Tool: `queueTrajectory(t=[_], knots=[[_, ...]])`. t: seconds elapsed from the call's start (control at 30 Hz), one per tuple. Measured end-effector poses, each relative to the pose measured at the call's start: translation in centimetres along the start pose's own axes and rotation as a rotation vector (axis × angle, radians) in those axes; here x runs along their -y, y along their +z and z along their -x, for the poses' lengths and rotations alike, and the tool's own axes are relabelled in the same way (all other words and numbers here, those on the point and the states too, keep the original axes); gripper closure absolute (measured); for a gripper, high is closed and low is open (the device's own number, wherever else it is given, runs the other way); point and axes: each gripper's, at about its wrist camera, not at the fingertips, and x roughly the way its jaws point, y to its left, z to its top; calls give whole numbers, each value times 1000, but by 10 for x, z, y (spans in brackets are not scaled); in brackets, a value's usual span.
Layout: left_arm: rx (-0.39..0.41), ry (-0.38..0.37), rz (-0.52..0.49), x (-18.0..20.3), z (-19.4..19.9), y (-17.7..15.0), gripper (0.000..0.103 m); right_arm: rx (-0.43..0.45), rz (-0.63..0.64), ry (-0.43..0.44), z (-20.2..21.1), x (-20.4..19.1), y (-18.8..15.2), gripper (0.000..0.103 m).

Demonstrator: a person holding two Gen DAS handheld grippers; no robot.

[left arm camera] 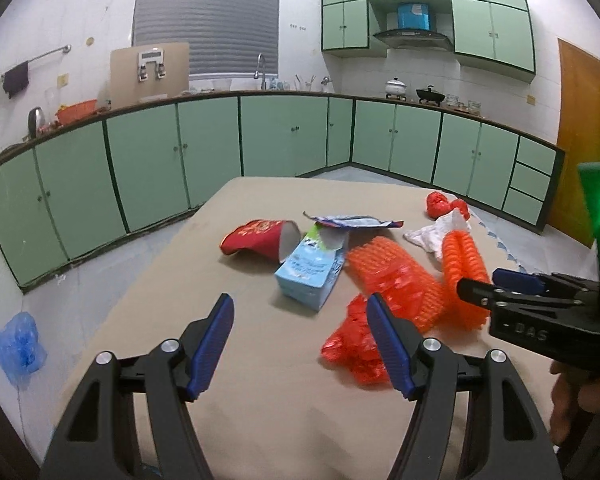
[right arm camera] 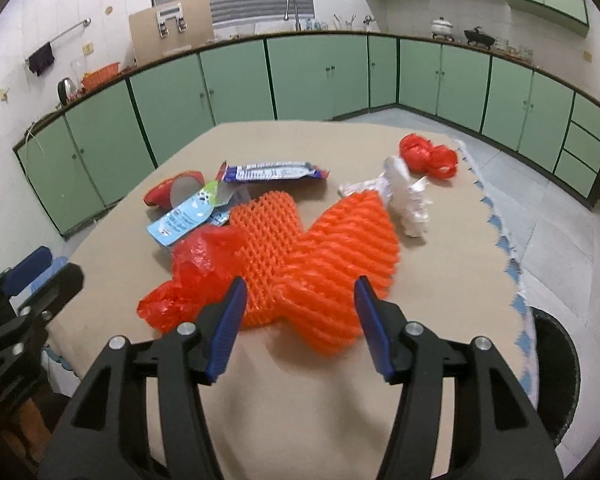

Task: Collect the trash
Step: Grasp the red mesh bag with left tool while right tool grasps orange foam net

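Observation:
Trash lies on a beige table: a light blue carton, a red cup on its side, a blue-white wrapper, two orange foam nets, a crumpled red plastic bag, white crumpled plastic and a red bag ball. My left gripper is open and empty, just before the carton and red bag. My right gripper is open and empty, its fingertips at the near edge of the orange nets. The red bag lies left of it.
Green kitchen cabinets run around the room behind the table. A dark round bin stands below the table's right edge. A blue plastic bag lies on the floor at the left. A wooden door is at the right.

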Motion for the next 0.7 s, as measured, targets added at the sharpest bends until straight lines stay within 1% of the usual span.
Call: queueTrajectory(t=[0.03,0.07,0.13,0.2,0.47,0.57,0.7], knots=[[-4,-3,3,-1,-1,-1,35,-9,2,1,-4,0,-1,62],[-6,-4,2,-1,-2,-1,35,-21,11,3,-7,-1,-1,68],[-6,-10,4,-1,-4,-1,35,-8,20,2,-3,0,-1,76],[-9,-24,3,2,-5,-2,35,4,25,4,2,2,-2,80],[-23,-77,-31,29,-12,-7,35,51,-7,15,37,23,-1,86],[-35,-84,-46,37,-17,-11,35,85,-11,11,56,31,-1,86],[-70,-89,-71,48,-31,-19,35,108,-24,6,72,41,0,86]])
